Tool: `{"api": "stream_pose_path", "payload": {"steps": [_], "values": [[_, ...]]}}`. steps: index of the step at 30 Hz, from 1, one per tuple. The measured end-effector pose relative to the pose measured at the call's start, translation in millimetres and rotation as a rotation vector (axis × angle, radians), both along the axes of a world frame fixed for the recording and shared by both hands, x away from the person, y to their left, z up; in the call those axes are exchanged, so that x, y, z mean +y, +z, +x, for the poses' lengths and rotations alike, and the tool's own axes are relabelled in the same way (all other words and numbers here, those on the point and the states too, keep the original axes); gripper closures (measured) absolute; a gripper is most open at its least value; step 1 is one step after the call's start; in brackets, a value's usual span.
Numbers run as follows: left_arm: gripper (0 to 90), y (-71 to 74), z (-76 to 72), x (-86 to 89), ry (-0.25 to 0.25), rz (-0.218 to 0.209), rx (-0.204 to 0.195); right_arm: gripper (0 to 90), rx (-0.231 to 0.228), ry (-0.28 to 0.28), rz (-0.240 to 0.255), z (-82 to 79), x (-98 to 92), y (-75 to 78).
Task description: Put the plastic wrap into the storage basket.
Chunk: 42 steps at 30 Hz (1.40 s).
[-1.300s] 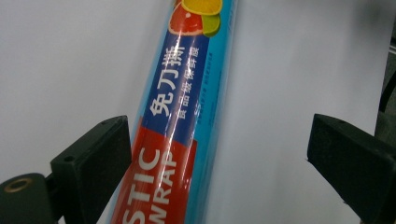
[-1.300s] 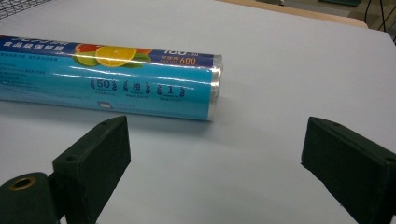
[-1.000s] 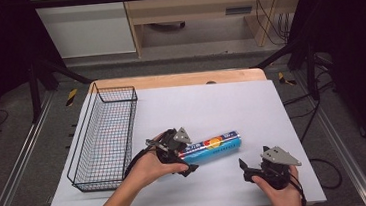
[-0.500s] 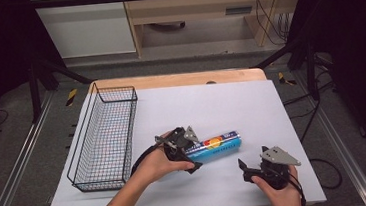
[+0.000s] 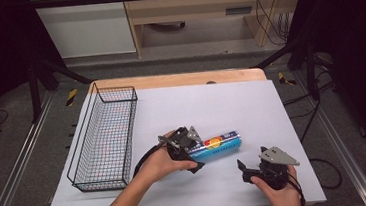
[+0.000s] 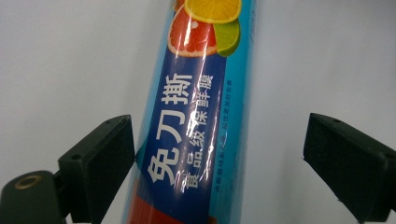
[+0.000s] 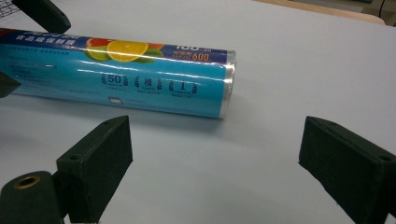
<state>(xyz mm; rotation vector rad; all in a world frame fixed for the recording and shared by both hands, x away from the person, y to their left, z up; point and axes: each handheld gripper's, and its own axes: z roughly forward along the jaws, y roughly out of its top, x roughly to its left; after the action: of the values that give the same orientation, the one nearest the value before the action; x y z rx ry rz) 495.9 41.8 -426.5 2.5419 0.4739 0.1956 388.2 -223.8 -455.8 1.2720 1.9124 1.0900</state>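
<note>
A blue roll of cling film point(image 5: 221, 145) printed with citrus fruit lies on the white table top point(image 5: 221, 104). My left gripper point(image 5: 197, 152) straddles the roll's left end and is open. Its jaws have just been opening with the roll point(image 6: 196, 116) between them. In the left gripper view the left pad point(image 6: 100, 163) touches the wrapper, while the right pad point(image 6: 343, 163) stands well off it. My right gripper point(image 5: 245, 172) rests near the front edge, open and empty point(image 7: 215, 168). It faces the roll's right end point(image 7: 140, 74) from a short distance.
A black wire basket point(image 5: 114, 88) stands along the table's left side, left of my left hand. A wooden strip point(image 5: 179, 79) borders the far edge. Bare white surface lies beyond the roll and to its right.
My left gripper has crept a little to the right, farther over the roll's end. The roll and my right gripper have stayed put.
</note>
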Motion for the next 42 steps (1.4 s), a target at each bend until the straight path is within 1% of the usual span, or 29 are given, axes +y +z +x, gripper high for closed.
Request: {"api": "stream_pose_path", "payload": {"steps": [6, 11, 13, 15, 16, 21, 22, 23, 27, 31, 36, 40, 42], "values": [[8.3, -2.3, 4.5, -0.7, 0.012, -0.004, -0.005, 9.8, 0.001, 0.004, 0.000, -0.1, 0.1, 0.0], [8.2, -7.0, 11.7, -0.4, 0.029, 0.015, -0.002, 9.8, 0.002, 0.005, 0.001, 0.1, 0.0, 0.0], [8.4, -8.7, 14.3, -0.3, 0.037, 0.022, 0.007, 9.8, 0.002, 0.006, 0.002, 0.2, -0.1, -0.2], [9.1, -10.9, 15.6, -0.7, 0.037, 0.025, 0.016, 9.8, 0.003, 0.007, 0.002, 0.3, -0.2, -0.2], [9.8, -12.2, 16.3, -1.2, 0.039, 0.035, 0.016, 9.8, 0.004, 0.006, 0.002, 0.3, -0.2, -0.3], [10.8, -15.2, 17.5, -3.2, 0.045, 0.041, 0.020, 9.8, 0.007, 0.009, 0.005, 0.3, 0.2, -0.4], [10.8, -15.9, 17.6, -3.6, 0.044, 0.043, 0.019, 9.8, 0.007, 0.009, 0.005, 0.3, 0.2, -0.4], [11.3, -17.9, 17.3, -5.1, 0.032, 0.033, 0.043, 9.8, 0.008, 0.009, 0.006, 0.3, 0.2, -0.4], [12.2, -19.9, 16.7, -7.4, 0.029, 0.044, 0.042, 9.8, 0.009, 0.009, 0.004, 0.5, -0.3, -0.6], [15.3, -20.8, 16.5, -8.5, 0.023, 0.058, 0.042, 9.9, 0.010, 0.009, 0.003, 0.6, -0.3, -0.8], [17.6, -21.5, 16.5, -10.5, 0.023, 0.062, 0.043, 9.9, 0.014, 0.010, 0.006, 0.5, 0.1, -0.9], [19.4, -22.5, 17.3, -13.3, 0.017, 0.082, 0.046, 9.8, 0.014, 0.012, 0.003, 0.6, 0.3, -1.2], [20.0, -22.9, 16.7, -14.5, 0.018, 0.080, 0.052, 9.9, 0.016, 0.011, 0.006, 0.5, 0.2, -1.0]]}}
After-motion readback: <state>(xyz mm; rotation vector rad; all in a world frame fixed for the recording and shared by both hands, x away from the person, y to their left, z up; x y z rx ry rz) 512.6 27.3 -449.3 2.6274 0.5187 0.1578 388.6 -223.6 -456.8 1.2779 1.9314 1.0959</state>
